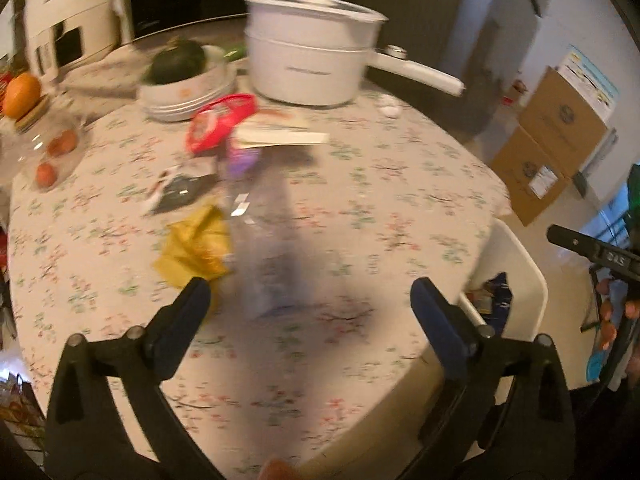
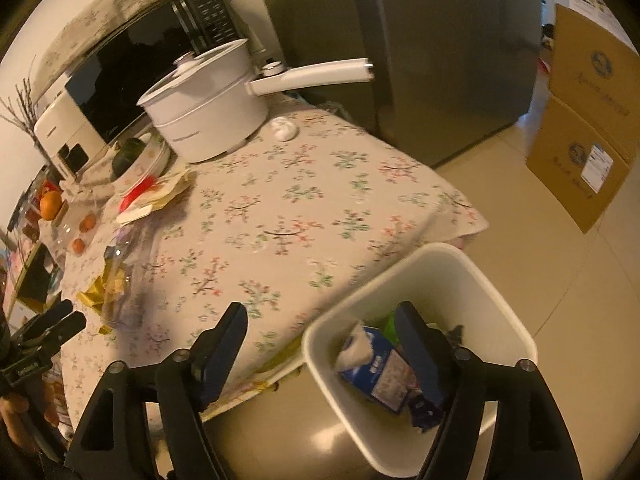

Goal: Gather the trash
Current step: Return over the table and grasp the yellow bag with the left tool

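Left wrist view first: we read no brand clearly; the grey lettering on the white lidded saucepan (image 1: 308, 64) and the printing on the brown cardboard boxes (image 1: 556, 136) are too blurred.

We see the trash as a crumpled yellow wrapper (image 1: 196, 246), a clear plastic bottle (image 1: 264, 240) lying on its side with a purple label end, a black-and-white packet (image 1: 176, 190) and a red-rimmed package (image 1: 218, 124) beside white paper slips, all on the floral-clothed desk (image 1: 380, 184).

Our left gripper (image 1: 310, 300) has its jaws spread wide with nothing pinched; the bottle lies between and just ahead of them, and the wrapper is near the left jaw.

From the right wrist view, our right gripper (image 2: 320, 340) also has its jaws spread and empty, above the desk edge and the white plastic bin (image 2: 432, 264), which holds a blue-and-white carton (image 2: 372, 368); its print is unreadable.
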`<state>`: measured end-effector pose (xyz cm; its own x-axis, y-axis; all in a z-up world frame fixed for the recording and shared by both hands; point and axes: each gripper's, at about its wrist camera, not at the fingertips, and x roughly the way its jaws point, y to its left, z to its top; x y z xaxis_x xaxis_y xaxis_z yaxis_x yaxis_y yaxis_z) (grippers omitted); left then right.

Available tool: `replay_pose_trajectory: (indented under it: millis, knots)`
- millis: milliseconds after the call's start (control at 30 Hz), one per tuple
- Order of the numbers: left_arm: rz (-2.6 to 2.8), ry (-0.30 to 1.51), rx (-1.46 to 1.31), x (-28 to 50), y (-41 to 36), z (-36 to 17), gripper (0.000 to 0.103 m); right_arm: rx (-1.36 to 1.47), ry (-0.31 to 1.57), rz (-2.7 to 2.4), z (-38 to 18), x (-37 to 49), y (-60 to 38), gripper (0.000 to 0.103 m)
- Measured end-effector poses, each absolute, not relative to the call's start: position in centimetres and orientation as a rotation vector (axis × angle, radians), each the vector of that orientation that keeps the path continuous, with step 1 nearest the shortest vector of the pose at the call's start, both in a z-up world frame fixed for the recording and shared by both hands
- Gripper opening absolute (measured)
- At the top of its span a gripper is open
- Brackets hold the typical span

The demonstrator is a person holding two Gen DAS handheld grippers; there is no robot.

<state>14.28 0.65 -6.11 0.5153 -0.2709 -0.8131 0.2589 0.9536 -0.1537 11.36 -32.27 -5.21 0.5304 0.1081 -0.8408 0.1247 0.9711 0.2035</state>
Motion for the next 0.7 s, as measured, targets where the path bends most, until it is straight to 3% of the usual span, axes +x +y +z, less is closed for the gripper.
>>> replay_pose_trajectory:
  millis: [533,600,700]
  knots:
    - [-0.139,1.079,-0.254,18.6,8.2,-10.2,0.100,0.222,1.049,0.081,-5.9,14.7,-24.8,0.083]
    - [-0.128,1.076,-0.290,18.9,8.5,-10.5,0.096,0.217,1.054,0.084,-6.0,14.9,-24.4,0.083]
    - [-0.149,1.092,-0.350,19.5,8.7,-11.2,0.079,0.210,1.061,0.084,-6.3,15.1,-24.0,0.083]
